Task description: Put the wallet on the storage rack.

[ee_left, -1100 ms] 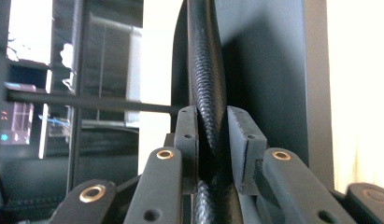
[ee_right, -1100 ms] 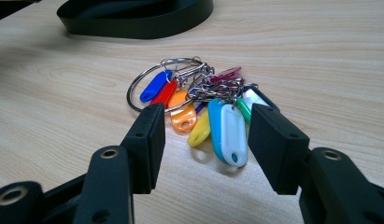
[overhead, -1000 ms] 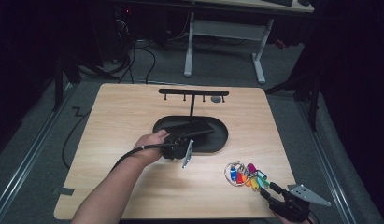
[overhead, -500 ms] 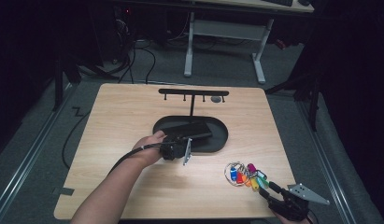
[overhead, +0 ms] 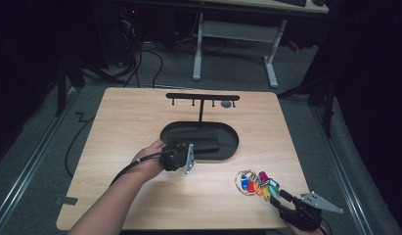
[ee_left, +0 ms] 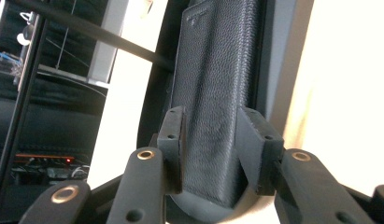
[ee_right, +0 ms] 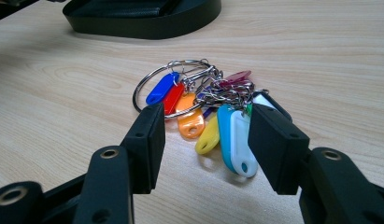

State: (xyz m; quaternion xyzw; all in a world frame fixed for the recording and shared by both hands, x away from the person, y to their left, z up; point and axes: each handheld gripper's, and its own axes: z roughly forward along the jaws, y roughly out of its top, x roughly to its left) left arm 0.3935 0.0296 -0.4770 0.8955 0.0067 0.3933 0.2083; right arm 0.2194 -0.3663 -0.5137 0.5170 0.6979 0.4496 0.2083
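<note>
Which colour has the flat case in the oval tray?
Black, with grained leather-like texture; the case shows best in the left gripper view.

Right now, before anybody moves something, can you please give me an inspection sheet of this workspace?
Surface: wooden table, bare around the items.
Job's things: black leather wallet lying in oval black tray; coloured key tags on rings; black hook rack behind the tray.
Clutter: nothing seen.
Grippers: left gripper jaws around the wallet; right gripper open, facing the key tags.
Cables: gripper cable along left forearm; cables on floor.
Surroundings: dark room, desk frame behind.
</note>
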